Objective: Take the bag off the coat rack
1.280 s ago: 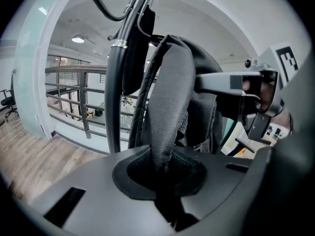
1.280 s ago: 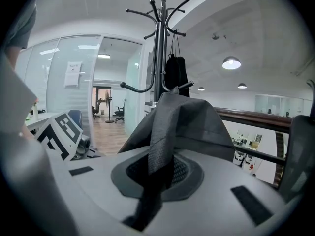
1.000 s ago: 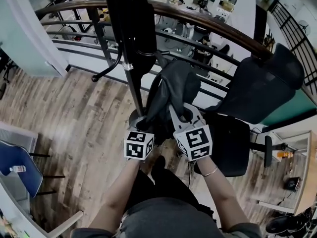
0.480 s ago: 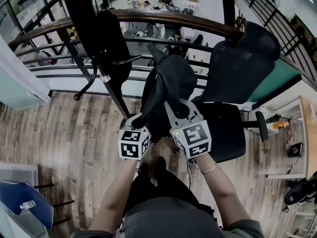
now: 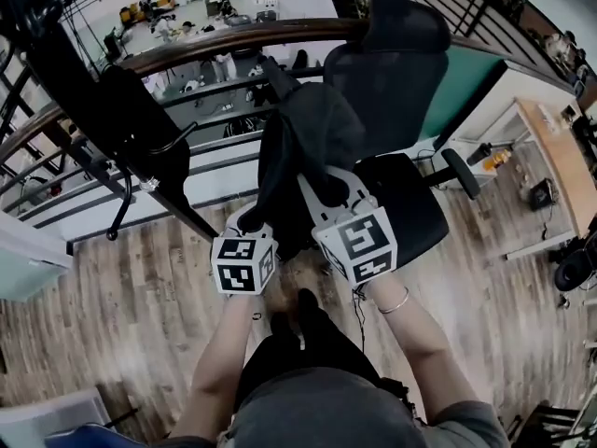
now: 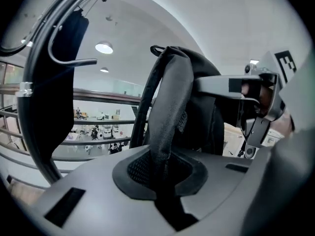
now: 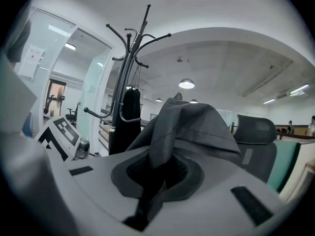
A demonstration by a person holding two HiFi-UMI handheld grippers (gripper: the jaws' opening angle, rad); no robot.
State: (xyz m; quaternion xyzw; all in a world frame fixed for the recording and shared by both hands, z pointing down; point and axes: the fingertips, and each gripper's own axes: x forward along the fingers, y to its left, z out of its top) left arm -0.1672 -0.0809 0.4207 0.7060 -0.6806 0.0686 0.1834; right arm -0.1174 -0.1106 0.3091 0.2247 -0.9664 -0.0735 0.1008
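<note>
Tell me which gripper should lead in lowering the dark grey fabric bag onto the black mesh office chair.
Right, probably. Both grippers are shut on the bag, but the right gripper sits beside the seat of the office chair, while the left gripper is on the side toward the black coat rack.

Your head camera looks steeply down over the left tongs (image 5: 254, 217) and right tongs (image 5: 319, 185) to the floor (image 5: 112, 325). Each tongs camera rides close behind its jaws, facing outward; all three views share the bag (image 5: 308, 129) and coat rack (image 5: 147, 184).
</note>
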